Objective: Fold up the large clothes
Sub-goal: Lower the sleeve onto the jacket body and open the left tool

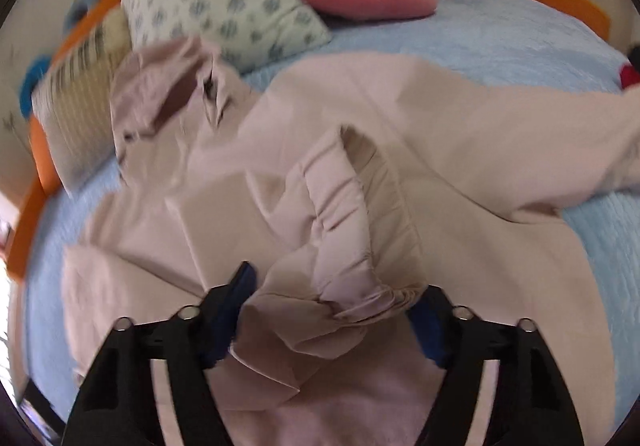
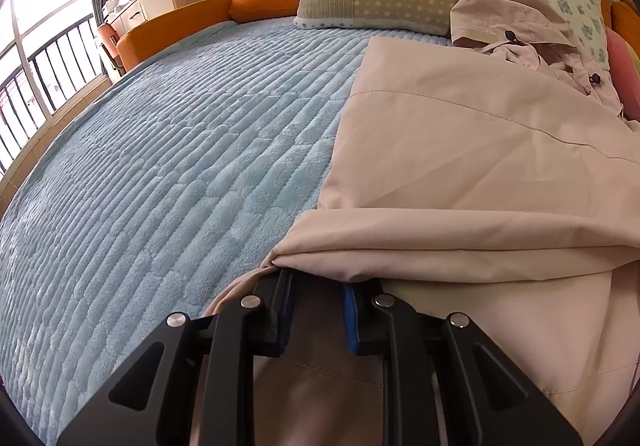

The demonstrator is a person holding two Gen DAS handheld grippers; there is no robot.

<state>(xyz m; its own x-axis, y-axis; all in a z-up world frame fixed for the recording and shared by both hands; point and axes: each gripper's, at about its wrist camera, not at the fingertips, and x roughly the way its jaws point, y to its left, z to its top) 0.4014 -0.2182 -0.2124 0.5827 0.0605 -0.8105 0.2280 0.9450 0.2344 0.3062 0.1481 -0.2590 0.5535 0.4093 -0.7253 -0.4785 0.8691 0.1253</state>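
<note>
With the right tool (image 2: 316, 286) pinching the jacket (image 2: 480, 149) hem at 6 o'clock, the left tool (image 1: 332, 306), spread around the cuff (image 1: 360, 205), should lay the sleeve flat across the body.

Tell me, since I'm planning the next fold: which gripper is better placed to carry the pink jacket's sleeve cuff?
Left. The left gripper straddles the elastic sleeve cuff; the right gripper pins the hem.

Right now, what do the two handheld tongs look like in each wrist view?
Both match. The left tongs and right tongs have matte black angular linkage arms with triangular cut-outs, round silver pivot pins and blue pads lining the fingers. No cables, markings, hands or sleeves show.
</note>
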